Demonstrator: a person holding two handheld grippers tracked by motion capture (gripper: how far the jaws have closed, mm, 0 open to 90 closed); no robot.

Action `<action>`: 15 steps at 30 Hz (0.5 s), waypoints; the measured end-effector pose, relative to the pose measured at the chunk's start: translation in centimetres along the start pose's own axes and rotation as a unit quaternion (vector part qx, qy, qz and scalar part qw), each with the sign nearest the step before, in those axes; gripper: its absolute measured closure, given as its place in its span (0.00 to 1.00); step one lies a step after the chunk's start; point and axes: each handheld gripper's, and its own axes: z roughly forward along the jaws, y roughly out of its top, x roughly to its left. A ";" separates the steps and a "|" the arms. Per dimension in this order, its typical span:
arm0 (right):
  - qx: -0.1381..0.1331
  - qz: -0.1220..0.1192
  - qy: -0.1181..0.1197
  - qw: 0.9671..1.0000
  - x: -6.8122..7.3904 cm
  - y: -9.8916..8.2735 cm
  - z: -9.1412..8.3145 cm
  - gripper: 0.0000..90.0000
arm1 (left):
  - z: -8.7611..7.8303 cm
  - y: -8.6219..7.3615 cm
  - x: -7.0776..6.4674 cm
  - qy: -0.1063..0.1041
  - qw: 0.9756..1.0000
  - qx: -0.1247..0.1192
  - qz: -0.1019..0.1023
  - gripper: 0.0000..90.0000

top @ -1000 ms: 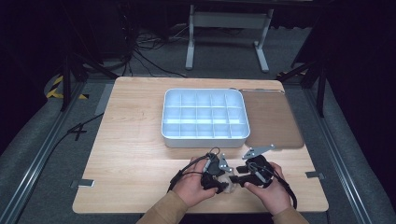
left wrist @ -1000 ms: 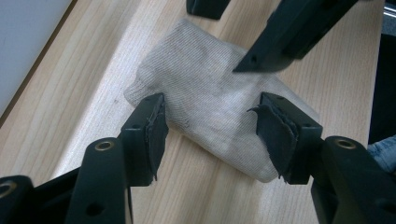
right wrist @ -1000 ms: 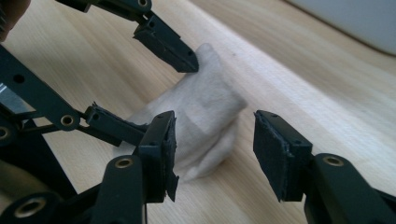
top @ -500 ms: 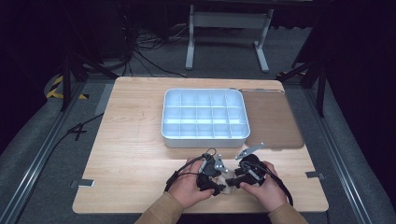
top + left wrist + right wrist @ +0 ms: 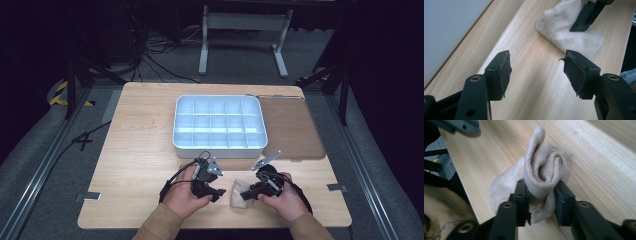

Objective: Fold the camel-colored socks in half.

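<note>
A beige sock (image 5: 239, 196) lies crumpled on the wooden table (image 5: 145, 150) near its front edge. My right gripper (image 5: 540, 195) has just been closing, and its pads now pinch a rolled fold of the sock (image 5: 544, 170), which stands up between them. My left gripper (image 5: 536, 67) is open with bare wood between its pads, having just been opening a little wider. It sits to the left of the sock (image 5: 566, 27), apart from it. In the high view the left gripper (image 5: 216, 192) and right gripper (image 5: 248, 193) face each other across the sock.
A white compartment tray (image 5: 218, 147) stands just behind the hands at the table's middle. A brown mat (image 5: 290, 125) lies to its right. A tan sleeve (image 5: 444, 205) is at the table's front edge.
The left hand has drawn away to the left, uncovering the sock between the grippers. The right jaws have closed on the sock's rolled fold.
</note>
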 end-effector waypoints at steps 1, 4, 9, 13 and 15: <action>0.000 -0.001 0.000 1.000 0.0 0.0 0.0 0.79 | -0.2 -0.2 0.0 0.001 1.000 0.005 0.000 0.43; 0.002 -0.009 -0.010 1.000 0.4 0.1 -0.1 0.81 | -0.8 -1.1 0.2 0.010 1.000 0.009 -0.001 0.43; 0.002 -0.019 -0.029 0.999 0.9 0.1 -0.1 0.83 | -1.8 -2.4 0.8 0.016 1.000 0.010 -0.016 0.43; 0.001 -0.024 -0.037 0.999 1.2 0.1 -0.2 0.83 | -2.7 -2.9 1.5 0.018 0.999 -0.003 -0.032 0.43; 0.000 -0.023 -0.037 0.999 1.2 0.1 -0.2 0.83 | -3.0 -2.8 1.6 0.016 0.999 -0.007 -0.034 0.43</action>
